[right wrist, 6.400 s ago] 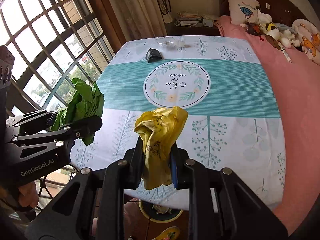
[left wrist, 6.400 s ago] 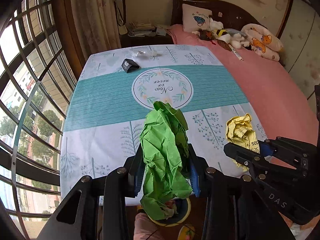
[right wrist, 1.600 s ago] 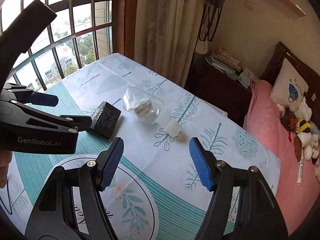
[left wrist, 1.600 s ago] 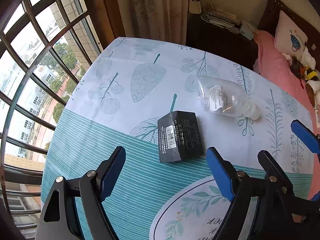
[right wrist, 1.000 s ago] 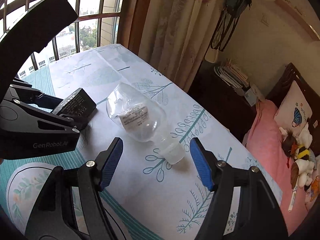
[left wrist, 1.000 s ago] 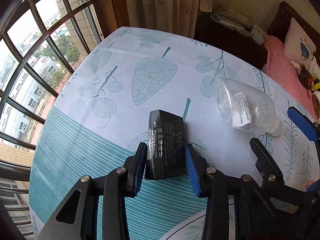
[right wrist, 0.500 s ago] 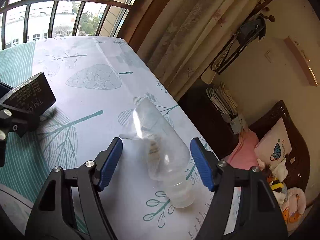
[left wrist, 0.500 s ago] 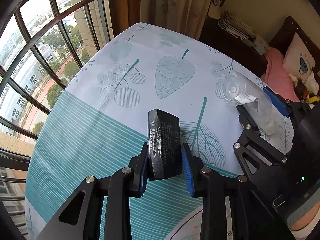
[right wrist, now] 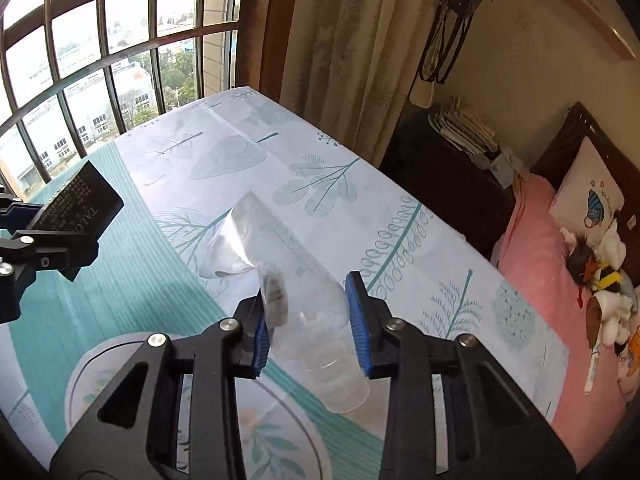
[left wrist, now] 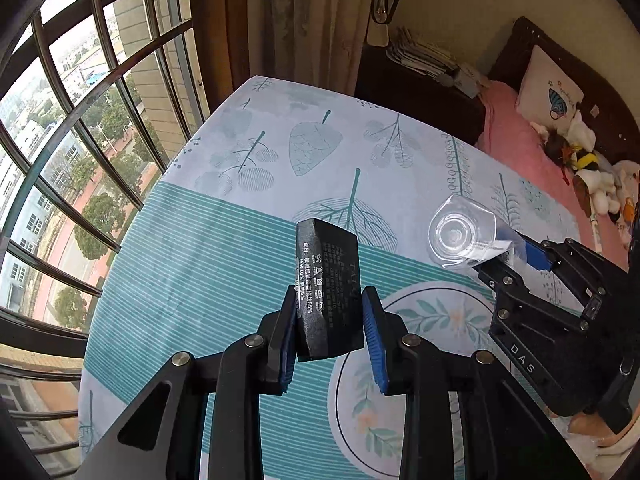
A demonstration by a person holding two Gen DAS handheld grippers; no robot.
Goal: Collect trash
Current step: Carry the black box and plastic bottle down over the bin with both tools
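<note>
In the left wrist view my left gripper (left wrist: pixel 328 302) is shut on a black box (left wrist: pixel 328 276) with white print, held above the table. My right gripper (left wrist: pixel 506 258) comes in from the right with a clear plastic bottle (left wrist: pixel 460 236), its base turned toward the camera. In the right wrist view the right gripper's (right wrist: pixel 306 300) jaws are closing, both blue pads pressing the crumpled clear bottle (right wrist: pixel 288 264), which is tilted and off the cloth. At the left edge there, the left gripper (right wrist: pixel 36 232) holds the black box (right wrist: pixel 80 204).
The table wears a white and teal leaf-print cloth (left wrist: pixel 224 240) with a round emblem (left wrist: pixel 432 320). A barred window (left wrist: pixel 80 120) runs along its left side. A dark nightstand with papers (right wrist: pixel 448 160) stands behind it, and a pink bed with soft toys (right wrist: pixel 540 280) lies to the right.
My right gripper's jaws have closed onto the bottle and lifted it off the cloth. My left gripper has risen and drawn back with the black box in it.
</note>
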